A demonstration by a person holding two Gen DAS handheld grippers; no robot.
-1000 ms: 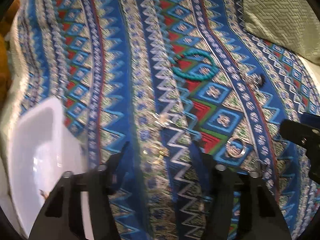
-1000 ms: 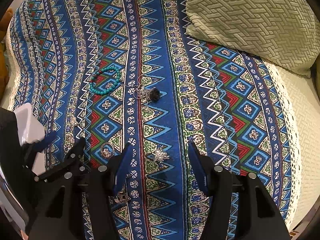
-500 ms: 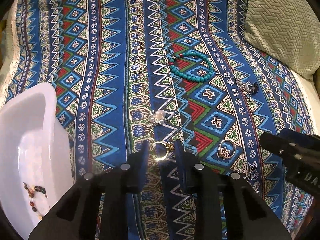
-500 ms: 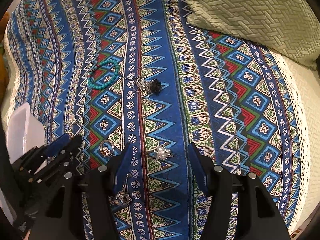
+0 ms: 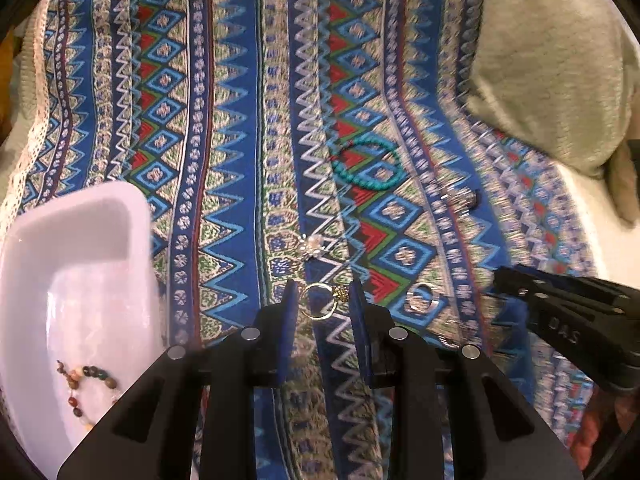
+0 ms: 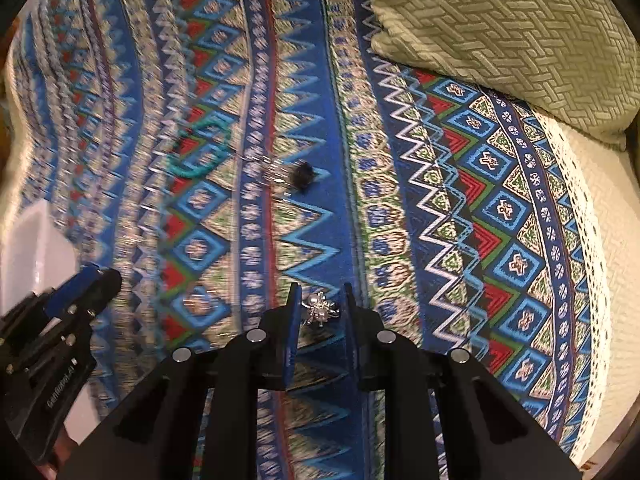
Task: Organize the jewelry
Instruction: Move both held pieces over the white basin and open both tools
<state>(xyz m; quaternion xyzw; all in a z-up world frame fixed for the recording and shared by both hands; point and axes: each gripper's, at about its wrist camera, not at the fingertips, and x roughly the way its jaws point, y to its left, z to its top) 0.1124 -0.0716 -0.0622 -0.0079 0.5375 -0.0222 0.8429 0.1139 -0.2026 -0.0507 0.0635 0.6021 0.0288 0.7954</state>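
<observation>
My left gripper point(image 5: 322, 300) is shut on a gold ring point(image 5: 320, 301), held between its blue pads just above the patterned cloth. My right gripper point(image 6: 320, 305) is shut on a silver pearl brooch point(image 6: 320, 308). A white tray point(image 5: 24, 280) at the left holds a brown beaded bracelet point(image 5: 86, 384). On the cloth lie a turquoise bead bracelet point(image 5: 366, 164), a pearl cluster point(image 5: 312, 245), a silver ring point(image 5: 420, 298) and a black-and-silver charm point(image 6: 298, 174). The right gripper also shows at the right edge of the left wrist view point(image 5: 568, 312).
A green woven pillow point(image 6: 512, 28) lies at the back right. The patterned blue cloth point(image 6: 312, 128) covers the surface, with cream bedding point(image 6: 600, 240) past its lace edge on the right. The left gripper point(image 6: 60, 308) shows at the left in the right wrist view.
Both grippers have narrowed: the left closed around the gold ring, the right closed around the silver brooch. Both views are blurred by motion.
</observation>
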